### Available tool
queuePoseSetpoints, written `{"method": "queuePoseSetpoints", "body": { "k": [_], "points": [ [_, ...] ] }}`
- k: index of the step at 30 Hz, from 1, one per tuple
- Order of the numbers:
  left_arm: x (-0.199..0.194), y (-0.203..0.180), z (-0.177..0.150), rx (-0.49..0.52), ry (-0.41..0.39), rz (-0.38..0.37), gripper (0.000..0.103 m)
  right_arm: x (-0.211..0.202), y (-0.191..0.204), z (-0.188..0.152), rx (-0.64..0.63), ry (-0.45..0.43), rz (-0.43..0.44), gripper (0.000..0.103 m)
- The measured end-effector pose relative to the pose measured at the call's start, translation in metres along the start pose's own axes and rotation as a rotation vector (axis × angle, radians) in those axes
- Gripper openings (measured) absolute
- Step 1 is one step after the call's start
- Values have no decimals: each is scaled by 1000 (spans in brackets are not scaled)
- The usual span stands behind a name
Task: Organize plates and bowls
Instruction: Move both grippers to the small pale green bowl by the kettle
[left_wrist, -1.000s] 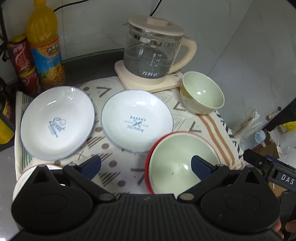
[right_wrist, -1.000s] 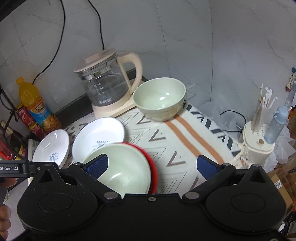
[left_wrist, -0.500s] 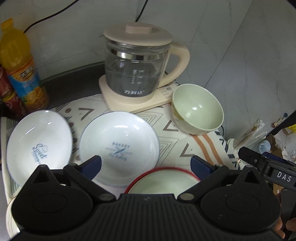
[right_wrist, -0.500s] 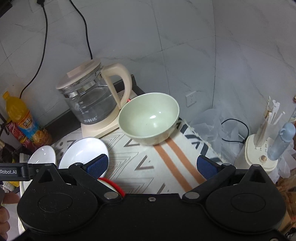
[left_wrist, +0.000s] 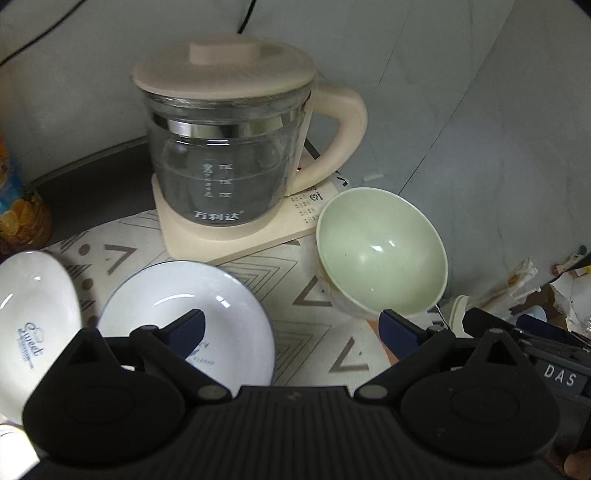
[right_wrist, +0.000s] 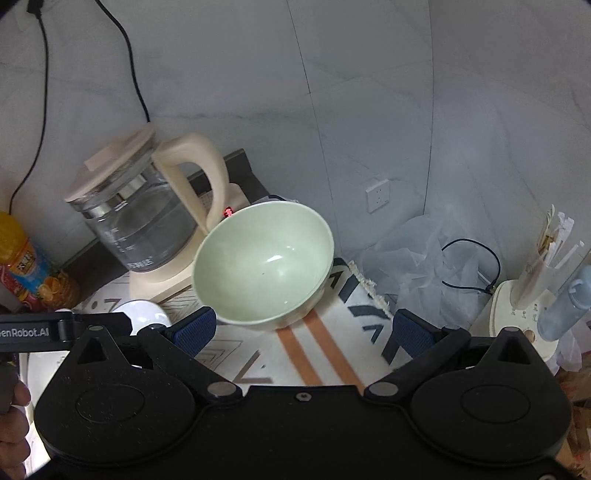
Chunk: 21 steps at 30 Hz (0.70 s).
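A pale green bowl stands upright on the patterned mat beside the kettle base; it also shows in the right wrist view. Two white plates lie on the mat: the "Bakery" plate in the middle and the "Sweet" plate at the left. My left gripper is open and empty, just short of the bowl and the Bakery plate. My right gripper is open and empty, its left fingertip close to the bowl's near side.
A glass kettle on a cream base stands behind the plates, also in the right wrist view. An orange drink bottle stands at the left. A stand with straws and a blue bottle sit right of the mat's edge.
Both grippers have moved forward toward the kettle and the green bowl. The red-rimmed bowl has dropped out of both views below the grippers. Both stay open.
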<state>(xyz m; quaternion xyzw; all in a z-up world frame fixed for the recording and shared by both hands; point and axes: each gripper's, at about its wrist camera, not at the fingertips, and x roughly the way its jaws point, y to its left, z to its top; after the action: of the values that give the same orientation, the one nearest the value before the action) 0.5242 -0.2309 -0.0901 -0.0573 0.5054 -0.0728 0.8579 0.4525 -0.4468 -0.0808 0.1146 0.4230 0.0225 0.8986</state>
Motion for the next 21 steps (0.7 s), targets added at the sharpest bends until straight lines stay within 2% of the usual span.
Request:
{"method": "queuePoseSetpoints", "body": {
  "k": [14, 18, 21],
  "points": [
    [67, -19, 26, -25, 73, 22, 100, 61, -20, 26, 3, 84, -8, 101],
    [80, -21, 29, -28, 74, 20, 99, 73, -23, 30, 5, 102, -4, 94],
    [90, -22, 30, -31, 91, 34, 90, 83, -24, 31, 20, 113, 0, 88]
  ]
}}
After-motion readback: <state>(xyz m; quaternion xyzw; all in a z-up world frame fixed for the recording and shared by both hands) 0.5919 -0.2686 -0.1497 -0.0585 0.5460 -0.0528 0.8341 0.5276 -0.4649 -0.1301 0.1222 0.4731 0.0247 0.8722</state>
